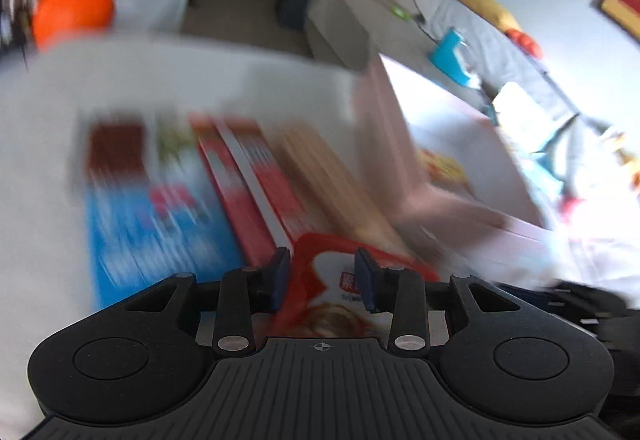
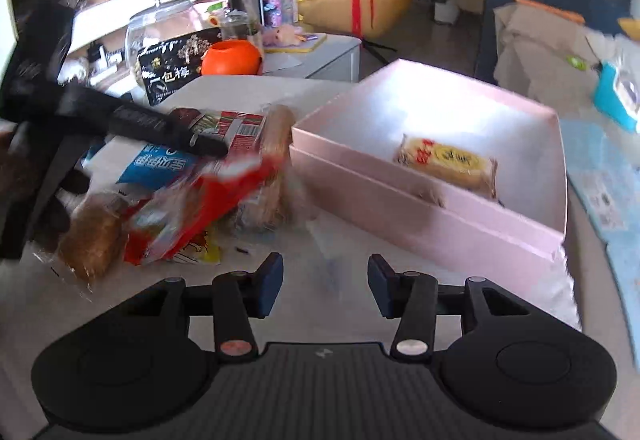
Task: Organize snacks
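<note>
The left gripper (image 1: 323, 278) has its jaws pinching a red-and-white snack packet (image 1: 332, 292), lifted above the heap of snacks beside the pink box (image 2: 420, 208). Judged from that, the step in hand is carrying this packet over the box's near wall and setting it inside. To do it well, the packet should clear the wall fully before it drops, and land on the bare floor of the box next to the yellow biscuit pack (image 2: 448, 162) that already lies there, flat and not overlapping it.

The right gripper (image 2: 325, 286) hangs over the bare bench (image 2: 320, 240) just in front of the box, jaws spread with nothing between them; it is best kept back from the box's near wall so the two tools do not cross.

Left of the box lies the rest of the pile: a bread roll in clear wrap (image 2: 94, 236), a blue packet (image 2: 160, 164), red boxes (image 1: 256, 192) and a round biscuit sleeve (image 2: 276, 132) almost touching the box's corner. That sleeve and the tall wall are the likeliest snags. Beyond the pile stand an orange ball (image 2: 230, 58) and a black plum bag (image 2: 172, 66).
</note>
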`<state>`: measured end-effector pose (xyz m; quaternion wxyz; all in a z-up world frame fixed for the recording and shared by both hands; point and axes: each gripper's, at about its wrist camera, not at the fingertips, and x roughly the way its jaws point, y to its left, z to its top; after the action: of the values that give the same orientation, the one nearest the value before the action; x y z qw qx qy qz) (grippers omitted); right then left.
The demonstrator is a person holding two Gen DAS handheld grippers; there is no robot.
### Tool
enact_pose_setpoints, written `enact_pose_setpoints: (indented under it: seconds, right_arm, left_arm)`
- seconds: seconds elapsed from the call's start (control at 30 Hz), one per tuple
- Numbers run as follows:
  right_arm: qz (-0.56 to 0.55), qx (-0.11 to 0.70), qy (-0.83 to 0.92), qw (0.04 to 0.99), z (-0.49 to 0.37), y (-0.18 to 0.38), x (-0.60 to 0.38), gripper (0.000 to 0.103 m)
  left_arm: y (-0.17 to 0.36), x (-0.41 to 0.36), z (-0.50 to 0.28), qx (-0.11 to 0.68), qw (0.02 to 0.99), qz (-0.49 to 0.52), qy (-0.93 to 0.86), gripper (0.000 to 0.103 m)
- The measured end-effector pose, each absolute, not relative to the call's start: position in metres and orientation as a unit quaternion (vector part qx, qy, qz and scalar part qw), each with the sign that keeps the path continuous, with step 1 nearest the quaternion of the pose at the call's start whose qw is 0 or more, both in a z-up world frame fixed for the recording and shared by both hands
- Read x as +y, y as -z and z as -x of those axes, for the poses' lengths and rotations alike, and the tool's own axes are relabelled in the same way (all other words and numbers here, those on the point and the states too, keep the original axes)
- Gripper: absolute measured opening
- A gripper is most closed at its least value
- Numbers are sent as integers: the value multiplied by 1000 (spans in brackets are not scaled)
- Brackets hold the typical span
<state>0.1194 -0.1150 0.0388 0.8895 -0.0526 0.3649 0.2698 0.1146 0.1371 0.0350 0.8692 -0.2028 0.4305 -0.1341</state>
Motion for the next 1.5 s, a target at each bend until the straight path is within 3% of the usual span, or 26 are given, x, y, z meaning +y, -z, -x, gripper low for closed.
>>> enact_pose_setpoints:
  seconds: [0.43, 0.73, 0.9, 1.07, 1.13, 1.23, 1.37, 1.5]
  right_arm:
    - [120, 365, -215, 898, -82, -22, -123, 50]
    - [4, 404, -293, 867, -66, -35, -140, 52]
    - [-11, 424, -315, 849, -66, -33, -111, 61]
    - [-13, 434, -273, 859, -77, -22, -88, 84]
    - [-12, 425, -271, 864, -77, -18, -84, 88]
    - [13, 416, -278, 866, -72, -18, -83, 84]
    - [28, 402, -279, 872, -69, -24, -107, 62]
    - [66, 385, -218, 894, -66, -22, -132, 58]
  left_arm:
    - [-37, 121, -55, 469, 844, 202, 166, 43]
    - [-35, 107, -47, 474, 830, 230, 183, 44]
    - [-49, 104, -44, 440, 866, 186, 148, 43]
    - [-61, 116, -37, 408, 893, 160, 101, 43]
    - [-62, 119, -36, 406, 894, 164, 97, 43]
    - [-60, 116, -36, 411, 892, 160, 105, 43]
    - [-54, 106, -34, 425, 886, 140, 126, 43]
    - [-45, 89, -32, 447, 876, 105, 147, 43]
